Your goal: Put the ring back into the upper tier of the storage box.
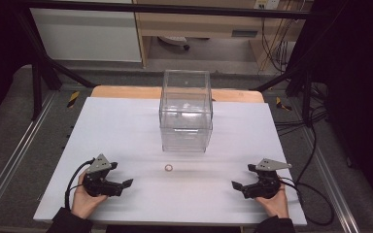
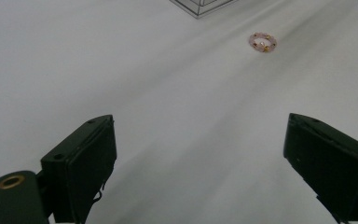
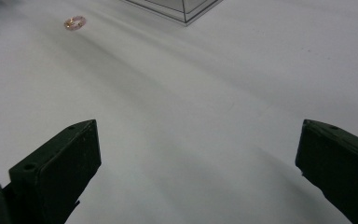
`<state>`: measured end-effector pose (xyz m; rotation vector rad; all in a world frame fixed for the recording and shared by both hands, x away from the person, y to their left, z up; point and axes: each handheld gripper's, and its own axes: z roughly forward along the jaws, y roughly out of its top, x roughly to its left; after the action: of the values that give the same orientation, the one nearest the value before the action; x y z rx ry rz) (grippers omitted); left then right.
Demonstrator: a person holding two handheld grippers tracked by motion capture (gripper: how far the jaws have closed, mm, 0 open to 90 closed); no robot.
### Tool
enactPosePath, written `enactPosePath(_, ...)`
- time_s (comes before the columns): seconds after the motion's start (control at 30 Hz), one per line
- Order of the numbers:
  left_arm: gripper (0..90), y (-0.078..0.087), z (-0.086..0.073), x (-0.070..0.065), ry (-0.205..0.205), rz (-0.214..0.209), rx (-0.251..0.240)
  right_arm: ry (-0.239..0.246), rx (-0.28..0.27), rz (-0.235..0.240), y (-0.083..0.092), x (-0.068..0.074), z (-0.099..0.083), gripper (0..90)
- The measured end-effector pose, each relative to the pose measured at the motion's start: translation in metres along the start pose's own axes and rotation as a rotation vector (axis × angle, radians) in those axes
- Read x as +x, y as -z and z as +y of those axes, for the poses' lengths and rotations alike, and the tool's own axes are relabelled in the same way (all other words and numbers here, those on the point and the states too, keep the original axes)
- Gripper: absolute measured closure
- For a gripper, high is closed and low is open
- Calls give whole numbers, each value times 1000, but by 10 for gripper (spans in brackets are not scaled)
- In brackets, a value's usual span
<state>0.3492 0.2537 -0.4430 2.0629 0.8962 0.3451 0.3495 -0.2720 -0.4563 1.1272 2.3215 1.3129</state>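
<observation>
I hold a gripper in each hand, low over the white table (image 1: 126, 126), one at each near corner. My left gripper (image 1: 121, 182) sits at the near left with its jaws spread wide and nothing between them; in the left gripper view the two black jaws stand far apart over bare white surface. My right gripper (image 1: 240, 187) sits at the near right, also released, jaws wide and empty; the right gripper view shows the same broad gap with only table inside it. Both point inward, toward the middle of the table. A black cable (image 1: 73, 182) loops from the left gripper, and another trails off the right one toward the table's right edge.

The bracelet (image 1: 168, 168) lies flat on the table between my two grippers and somewhat farther from me, well apart from each. It is a small ring of pale pink beads with a few gold ones. In the left gripper view the bracelet (image 2: 262, 42) lies ahead and to the right of the jaws; in the right gripper view the bracelet (image 3: 74, 22) lies ahead and to the left.

Just behind it stands a clear box (image 1: 186, 110), upright, near the middle of the table. The bracelet is near its front side but not touching.
</observation>
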Motion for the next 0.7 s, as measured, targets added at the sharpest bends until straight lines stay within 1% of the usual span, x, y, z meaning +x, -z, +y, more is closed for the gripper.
enactPosePath(0.3,93,-9,9,-11,1,-3,12,1,0,0,0,0,0,4)
enactPosePath(0.47,92,-16,14,-17,-18,-11,29,2,-1,-4,0,0,0,4)
enactPosePath(0.57,95,-19,17,-20,-27,-6,39,2,4,-4,0,0,0,4)
enactPosePath(0.7,112,-23,23,-24,-17,-6,33,4,5,-6,0,0,0,5)
